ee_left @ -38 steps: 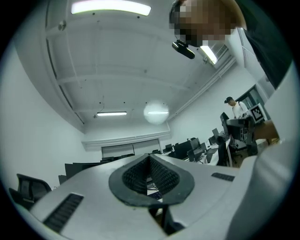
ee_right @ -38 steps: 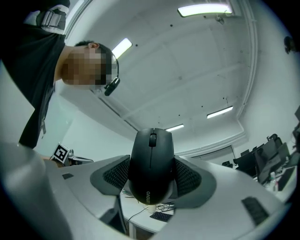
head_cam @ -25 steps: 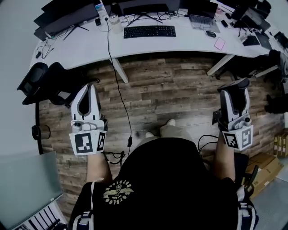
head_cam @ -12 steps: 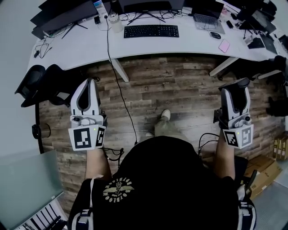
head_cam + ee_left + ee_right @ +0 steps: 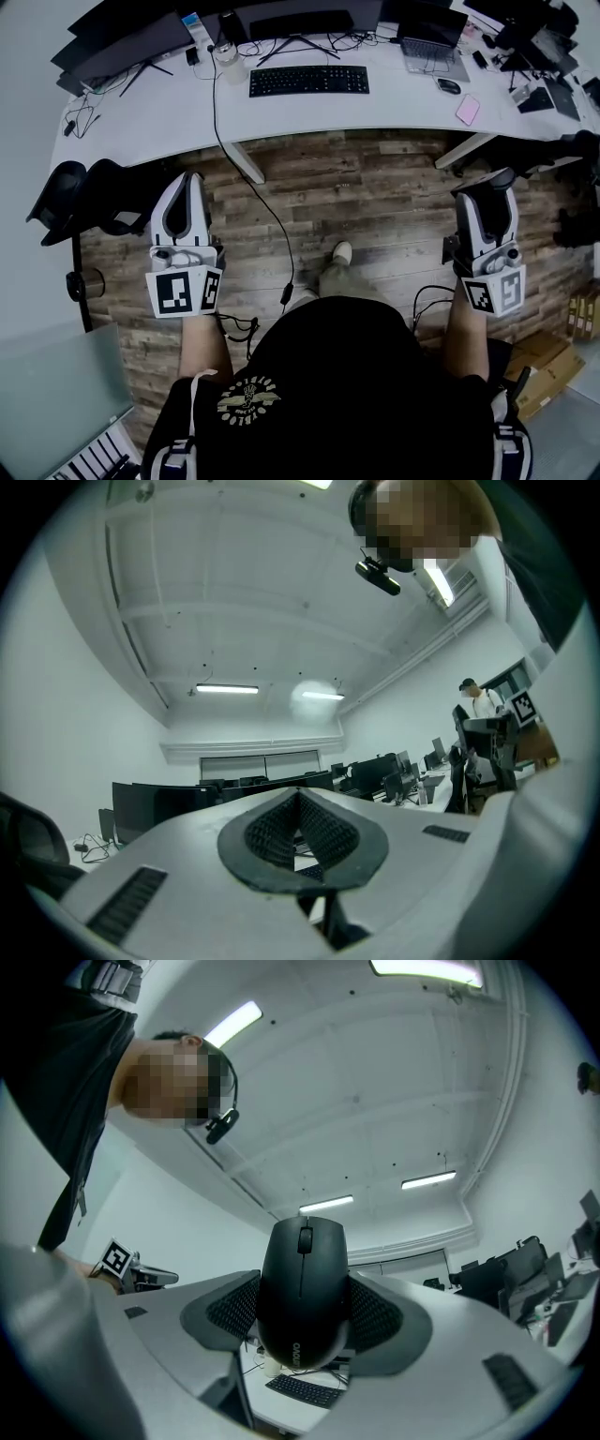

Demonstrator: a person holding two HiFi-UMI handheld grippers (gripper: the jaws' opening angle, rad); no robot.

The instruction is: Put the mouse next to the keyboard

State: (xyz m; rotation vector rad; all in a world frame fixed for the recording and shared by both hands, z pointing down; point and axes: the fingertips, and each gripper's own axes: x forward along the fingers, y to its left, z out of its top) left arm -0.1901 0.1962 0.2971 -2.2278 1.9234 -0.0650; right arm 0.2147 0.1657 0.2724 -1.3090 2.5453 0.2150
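A black mouse (image 5: 302,1293) is clamped between the ribbed pads of my right gripper (image 5: 302,1312), which is held upright and shut on it. In the head view the right gripper (image 5: 495,184) hovers over the wooden floor, well short of the desk. The black keyboard (image 5: 308,81) lies on the white desk (image 5: 169,117) far ahead, and it also shows below the mouse as the keyboard (image 5: 305,1389). My left gripper (image 5: 184,185) is shut with nothing in it, its pads touching at the tips (image 5: 300,799).
A second mouse (image 5: 449,85), a pink pad (image 5: 467,110) and a laptop (image 5: 431,52) sit on the desk's right part. Monitors line the back. A black cable (image 5: 253,187) hangs from the desk to the floor. A dark office chair (image 5: 70,187) stands at the left.
The desk and keyboard have slid lower and nearer in the head view as the person steps forward. Both grippers keep their pose, and the mouse stays held.
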